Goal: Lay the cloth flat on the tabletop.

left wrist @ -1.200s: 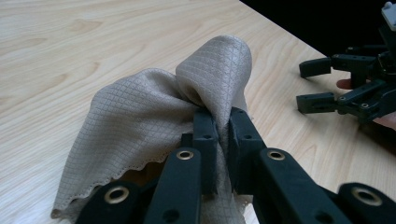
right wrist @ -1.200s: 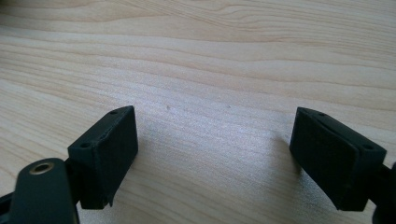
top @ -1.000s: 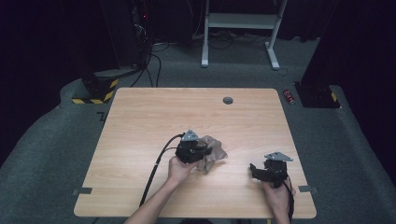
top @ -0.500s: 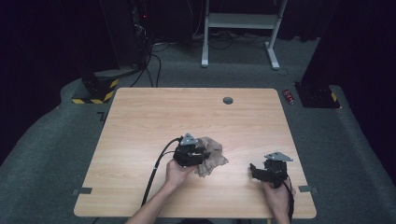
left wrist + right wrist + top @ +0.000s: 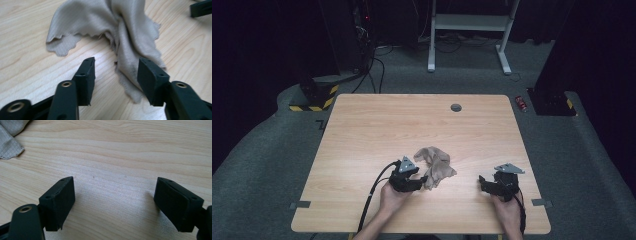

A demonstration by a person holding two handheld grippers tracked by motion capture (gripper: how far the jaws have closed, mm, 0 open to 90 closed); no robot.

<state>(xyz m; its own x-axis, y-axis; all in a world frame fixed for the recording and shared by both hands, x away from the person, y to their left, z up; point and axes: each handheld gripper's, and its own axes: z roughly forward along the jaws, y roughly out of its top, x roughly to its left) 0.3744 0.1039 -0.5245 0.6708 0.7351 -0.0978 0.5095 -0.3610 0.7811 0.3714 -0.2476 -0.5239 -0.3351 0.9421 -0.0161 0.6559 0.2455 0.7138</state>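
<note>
Grey carpet floor (image 5: pixel 592 150), white desk frame (image 5: pixel 469 22) behind, dark room beyond.

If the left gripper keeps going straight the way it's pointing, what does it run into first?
Most likely the crumpled beige cloth: the left gripper has just been opening, and a fold of the cloth already lies on the table between the open jaws, unpinched.

Bare table (image 5: pixel 377 130) stretches open ahead of my grippers; a crumpled cloth (image 5: pixel 435 166) lies between them.
</note>
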